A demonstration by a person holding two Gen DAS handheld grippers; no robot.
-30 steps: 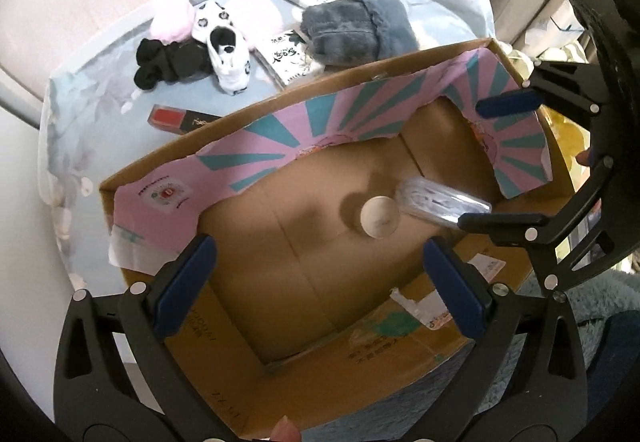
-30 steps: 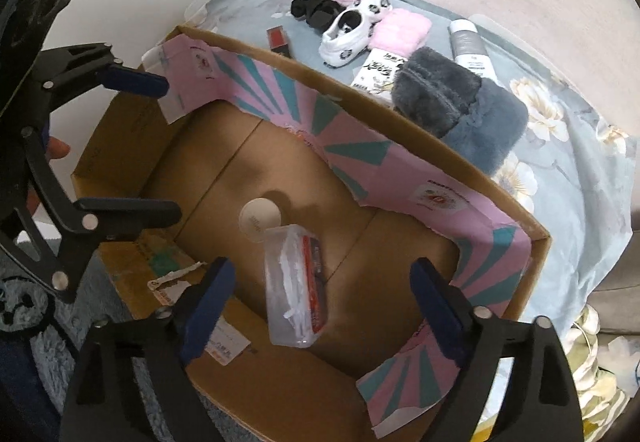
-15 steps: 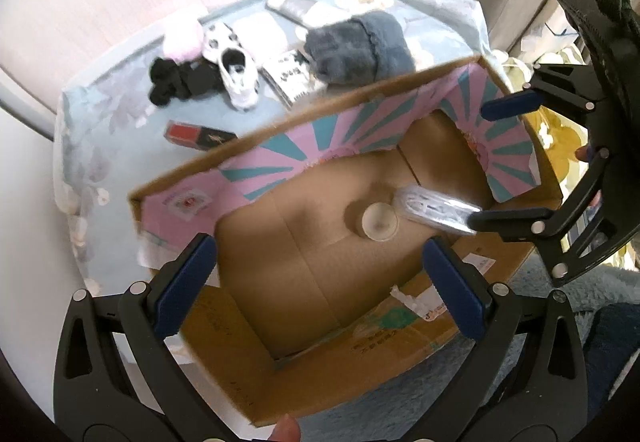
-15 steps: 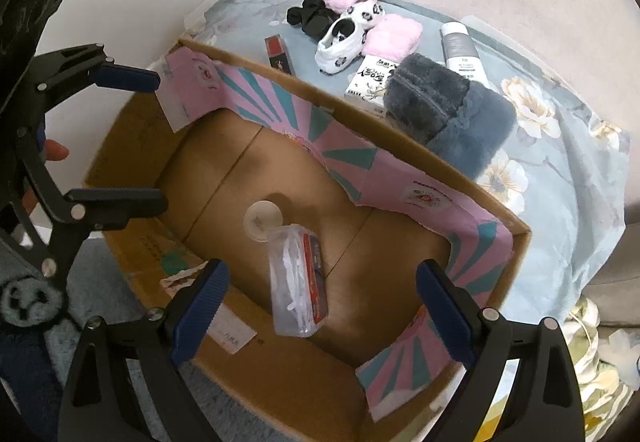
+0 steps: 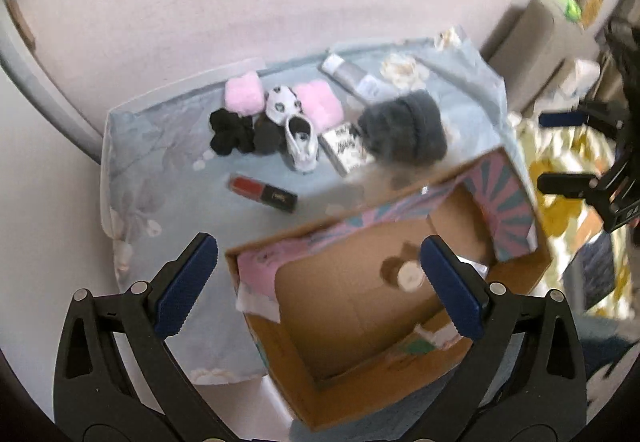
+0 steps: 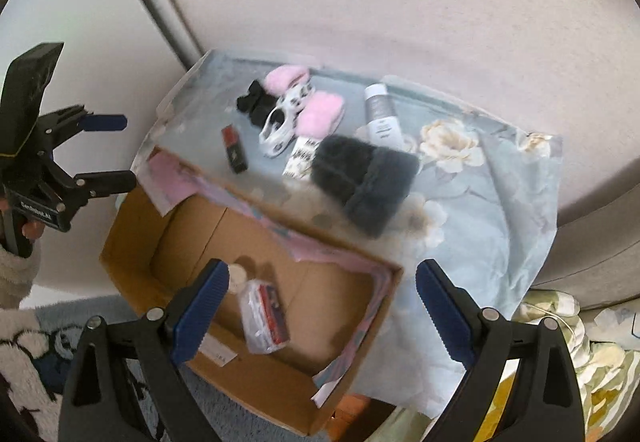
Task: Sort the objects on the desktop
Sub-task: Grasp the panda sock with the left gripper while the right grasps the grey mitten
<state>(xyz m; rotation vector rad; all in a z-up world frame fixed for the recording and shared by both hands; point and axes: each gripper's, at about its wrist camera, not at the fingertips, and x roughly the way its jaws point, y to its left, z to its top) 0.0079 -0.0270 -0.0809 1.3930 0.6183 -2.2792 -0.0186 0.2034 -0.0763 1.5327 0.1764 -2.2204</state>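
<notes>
Beyond empty spread fingers (image 5: 188, 286), lipstick (image 5: 262, 193) on cloth (image 5: 160, 161), beside box (image 5: 400, 394)

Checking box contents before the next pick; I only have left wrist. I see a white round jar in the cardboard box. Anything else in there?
Observer: Yes. A clear plastic packet with something red inside lies beside the white round jar in the cardboard box. Your own finger hides it.
Operator: What's holding the left hand-held gripper?
Observer: Right wrist shows the left hand-held gripper open and empty, off the box's left end, held by a hand in a fuzzy white sleeve.
Operator: Right hand-held gripper loaded?
Observer: No. The right hand-held gripper is wide open, with nothing between its fingers.
</notes>
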